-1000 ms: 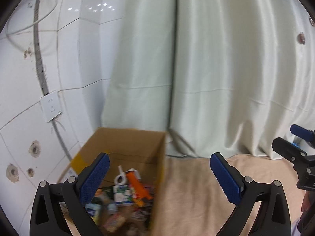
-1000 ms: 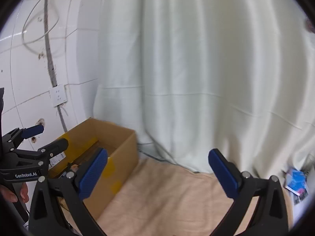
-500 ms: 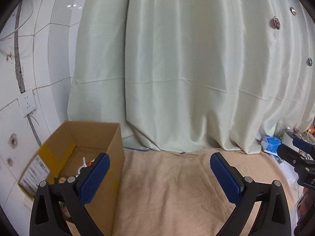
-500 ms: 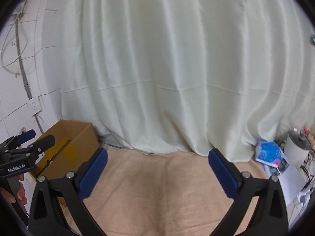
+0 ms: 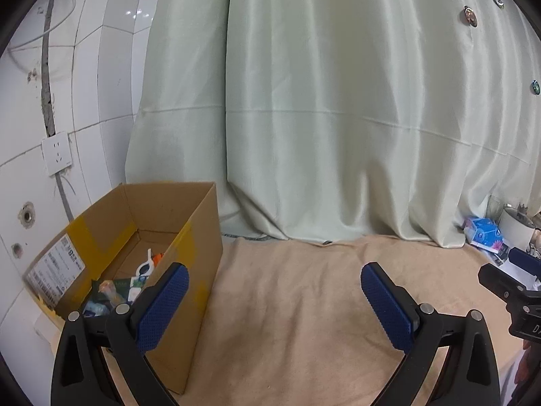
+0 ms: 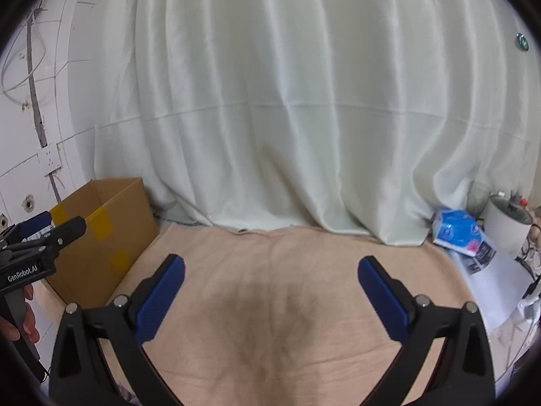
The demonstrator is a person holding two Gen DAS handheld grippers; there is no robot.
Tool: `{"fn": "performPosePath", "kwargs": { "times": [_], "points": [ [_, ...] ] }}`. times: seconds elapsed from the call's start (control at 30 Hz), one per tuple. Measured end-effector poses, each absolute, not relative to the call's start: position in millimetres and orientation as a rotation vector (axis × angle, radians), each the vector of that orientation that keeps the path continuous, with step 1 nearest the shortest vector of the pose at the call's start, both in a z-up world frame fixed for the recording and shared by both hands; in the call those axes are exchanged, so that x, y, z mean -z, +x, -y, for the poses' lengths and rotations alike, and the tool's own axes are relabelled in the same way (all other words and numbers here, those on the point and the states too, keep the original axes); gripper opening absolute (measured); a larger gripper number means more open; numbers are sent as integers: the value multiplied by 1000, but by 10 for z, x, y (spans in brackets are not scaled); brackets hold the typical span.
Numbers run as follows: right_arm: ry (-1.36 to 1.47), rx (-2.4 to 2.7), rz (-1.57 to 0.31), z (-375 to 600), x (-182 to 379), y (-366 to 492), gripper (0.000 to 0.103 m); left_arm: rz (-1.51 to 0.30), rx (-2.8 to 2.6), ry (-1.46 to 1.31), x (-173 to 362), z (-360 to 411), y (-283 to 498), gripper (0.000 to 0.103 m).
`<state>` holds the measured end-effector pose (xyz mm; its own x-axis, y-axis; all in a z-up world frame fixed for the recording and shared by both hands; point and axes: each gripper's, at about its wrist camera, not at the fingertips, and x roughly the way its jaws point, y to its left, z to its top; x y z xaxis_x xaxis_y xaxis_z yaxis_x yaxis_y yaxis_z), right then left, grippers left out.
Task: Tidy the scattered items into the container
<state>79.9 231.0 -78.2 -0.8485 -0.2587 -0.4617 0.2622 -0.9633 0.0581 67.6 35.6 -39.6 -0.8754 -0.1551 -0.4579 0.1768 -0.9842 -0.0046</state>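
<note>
An open cardboard box (image 5: 199,233) stands at the left on a beige cloth (image 5: 290,291), against the tiled wall. Inside it lie several small items, among them a white clip (image 5: 146,265) and coloured packets (image 5: 111,291). My left gripper (image 5: 274,301) is open and empty, just right of the box and above the cloth. My right gripper (image 6: 270,291) is also open and empty, over the bare middle of the cloth; the box (image 6: 101,233) sits far to its left. In the right wrist view the left gripper (image 6: 40,237) shows at the left edge, held by a hand (image 6: 23,318).
A pale green curtain (image 5: 321,118) hangs behind the cloth. At the right stand a blue tissue pack (image 6: 456,230), a white pot (image 6: 507,223) and papers (image 6: 490,277). A wall socket (image 5: 56,152) is above the box. The right gripper (image 5: 507,287) shows at the right edge of the left wrist view.
Both grippers swung from the box toward the centre of the cloth, then the left view settled slightly back left. Both jaws stayed open and empty.
</note>
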Motion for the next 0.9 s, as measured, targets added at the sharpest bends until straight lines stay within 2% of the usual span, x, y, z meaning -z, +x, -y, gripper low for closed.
{"fn": "performPosePath", "kwargs": {
  "times": [0.4,0.9],
  "points": [
    [729,2723,-32,-1967,1159,753,103,-99,2846,737,723,-41,662,102],
    [765,2632,-38,-1767,1226,688,103,-103,2840,774,821,54,632,102]
  ]
}}
